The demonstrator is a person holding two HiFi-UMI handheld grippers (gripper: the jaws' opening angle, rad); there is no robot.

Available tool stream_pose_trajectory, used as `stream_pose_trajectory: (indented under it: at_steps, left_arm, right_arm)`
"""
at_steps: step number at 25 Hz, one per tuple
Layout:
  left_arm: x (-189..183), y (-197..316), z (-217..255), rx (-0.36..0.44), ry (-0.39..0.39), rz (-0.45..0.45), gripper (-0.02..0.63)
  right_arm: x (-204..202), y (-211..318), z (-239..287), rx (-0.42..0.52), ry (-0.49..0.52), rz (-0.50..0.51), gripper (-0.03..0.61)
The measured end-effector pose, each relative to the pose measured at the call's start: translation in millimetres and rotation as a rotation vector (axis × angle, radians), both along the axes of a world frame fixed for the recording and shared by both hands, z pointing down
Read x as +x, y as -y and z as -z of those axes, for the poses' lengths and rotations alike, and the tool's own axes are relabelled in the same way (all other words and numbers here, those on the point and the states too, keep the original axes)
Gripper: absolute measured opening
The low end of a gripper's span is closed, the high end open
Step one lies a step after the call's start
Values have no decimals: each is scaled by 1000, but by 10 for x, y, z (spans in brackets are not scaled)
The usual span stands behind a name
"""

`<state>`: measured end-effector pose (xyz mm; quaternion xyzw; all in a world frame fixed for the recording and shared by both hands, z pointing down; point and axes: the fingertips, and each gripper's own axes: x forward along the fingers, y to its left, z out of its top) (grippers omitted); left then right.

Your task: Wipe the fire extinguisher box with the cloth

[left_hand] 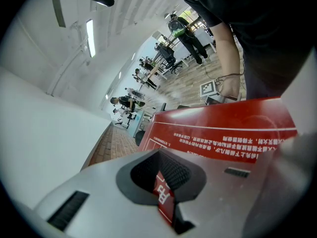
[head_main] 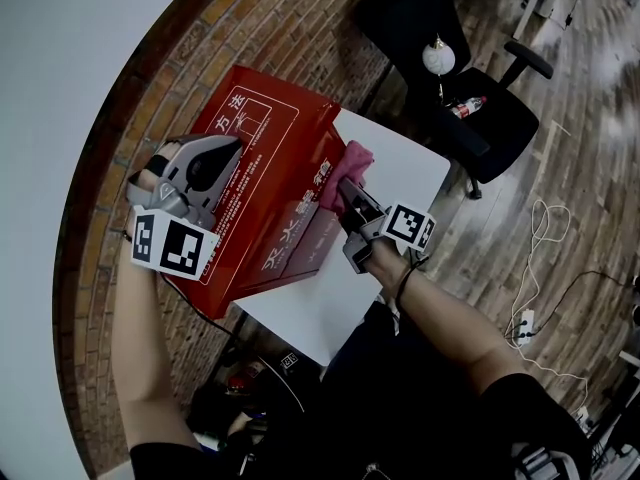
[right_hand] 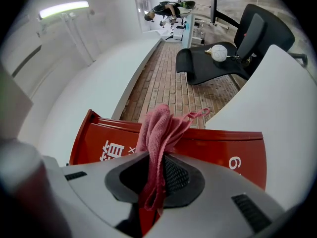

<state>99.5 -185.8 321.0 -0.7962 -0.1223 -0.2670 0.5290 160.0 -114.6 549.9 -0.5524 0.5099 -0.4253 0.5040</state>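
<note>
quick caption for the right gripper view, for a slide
Right gripper, jaws shut on a pink cloth, close to the red box; a black office chair stands on the brick floor beyond.

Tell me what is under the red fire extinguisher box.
A white table shows under the fire extinguisher box, bare along its right and near sides. The box's left part seems to overhang brick floor. The tabletop directly beneath the box is covered.

Box: red fire extinguisher box (head_main: 280, 158) on white table (head_main: 405, 168) | Left: left gripper (head_main: 236, 148) at the box's upper-left edge | Right: right gripper (head_main: 350, 192) holds pink cloth (head_main: 346, 168) against the box's right side | Behind: black office chair (head_main: 500, 118), 1 white ball (head_main: 438, 58) on it | Floor: brick (head_main: 260, 8), wood boards (head_main: 585, 188)
</note>
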Motion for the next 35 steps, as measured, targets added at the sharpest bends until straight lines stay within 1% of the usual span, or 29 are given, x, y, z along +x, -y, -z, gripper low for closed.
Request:
stream_pose_trajectory:
  at_steps: [12, 18, 23, 26, 31, 35]
  left_arm:
    - [-1, 7, -4, -1, 2, 1, 29]
    - [-1, 8, -6, -2, 1, 2, 29]
    - [1, 7, -3, -2, 2, 2, 29]
    - [2, 6, 0, -2, 2, 3, 29]
    - [7, 15, -4, -3, 2, 8, 29]
    - [10, 18, -5, -2, 1, 10, 29]
  right_arm:
    - [8, 22, -178, -18, -9, 3, 74]
    - [14, 6, -210, -21, -16, -12, 74]
    - [34, -69, -384, -64, 12, -33, 74]
    - [25, -96, -524, -88, 30, -26, 74]
    - [-13, -61, -621, -104, 0, 7, 74]
    - [-26, -44, -725, -124, -3, 17, 74]
